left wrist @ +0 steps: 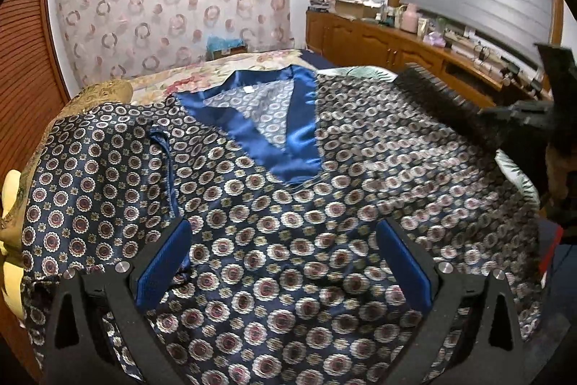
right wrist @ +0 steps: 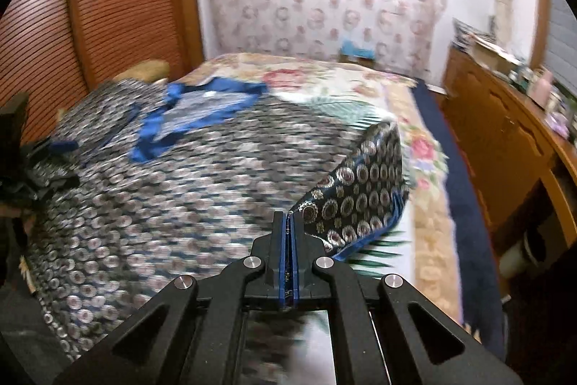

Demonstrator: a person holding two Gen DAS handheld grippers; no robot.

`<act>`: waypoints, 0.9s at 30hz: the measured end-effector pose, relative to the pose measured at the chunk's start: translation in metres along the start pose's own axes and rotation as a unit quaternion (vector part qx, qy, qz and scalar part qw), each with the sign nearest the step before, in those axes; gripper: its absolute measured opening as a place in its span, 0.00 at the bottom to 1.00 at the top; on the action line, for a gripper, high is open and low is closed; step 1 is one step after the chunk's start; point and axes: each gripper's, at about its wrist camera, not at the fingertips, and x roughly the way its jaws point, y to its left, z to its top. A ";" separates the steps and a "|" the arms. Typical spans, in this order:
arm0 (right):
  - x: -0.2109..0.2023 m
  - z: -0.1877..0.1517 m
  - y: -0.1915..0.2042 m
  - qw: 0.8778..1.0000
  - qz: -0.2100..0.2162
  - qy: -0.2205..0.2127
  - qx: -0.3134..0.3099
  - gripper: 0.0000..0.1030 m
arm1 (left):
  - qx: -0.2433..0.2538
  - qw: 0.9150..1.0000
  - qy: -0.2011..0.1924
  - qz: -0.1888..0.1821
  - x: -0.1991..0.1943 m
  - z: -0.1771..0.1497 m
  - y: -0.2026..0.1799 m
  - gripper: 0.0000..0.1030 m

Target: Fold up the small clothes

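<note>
Patterned garment (left wrist: 288,204) on bed (right wrist: 360,78), edge pinched in closed right tool (right wrist: 288,222), beneath wide-open left tool (left wrist: 285,262)

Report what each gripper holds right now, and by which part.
The right gripper is shut on the patterned shirt, pinching the edge of its sleeve. The left gripper is open over the shirt, holding nothing.

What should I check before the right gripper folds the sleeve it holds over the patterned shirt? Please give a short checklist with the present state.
1. Right gripper shut on the sleeve: ok.
2. Left gripper open, holding nothing: ok.
3. Patterned shirt front up, blue collar visible: ok.
4. Shirt body lying flat: not ok, wrinkles near the left sleeve.
5. Bedspread beside the shirt free of other things: ok.
6. Shirt's lower hem straight: cannot tell, hidden.
</note>
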 end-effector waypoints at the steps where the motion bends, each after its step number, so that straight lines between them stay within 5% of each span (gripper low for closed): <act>1: 0.002 -0.001 0.010 1.000 0.007 0.003 -0.009 0.02 | -0.001 1.000 -0.003 -0.004 -0.002 0.000 -0.001 1.00; 15: 0.020 -0.005 0.032 0.999 0.032 0.034 -0.015 0.06 | -0.011 0.999 -0.036 -0.008 -0.026 -0.003 -0.010 1.00; 18: 0.013 0.001 0.033 0.999 0.026 0.019 -0.012 0.20 | -0.009 0.999 -0.041 -0.009 -0.029 -0.002 -0.014 1.00; 20: 0.009 0.003 0.029 1.000 0.020 0.013 -0.009 0.39 | -0.007 0.999 -0.044 -0.009 -0.032 -0.002 -0.017 1.00; 27: 0.031 0.006 0.006 0.999 -0.013 0.031 0.021 0.42 | -0.010 0.999 -0.052 -0.015 -0.036 -0.004 -0.023 1.00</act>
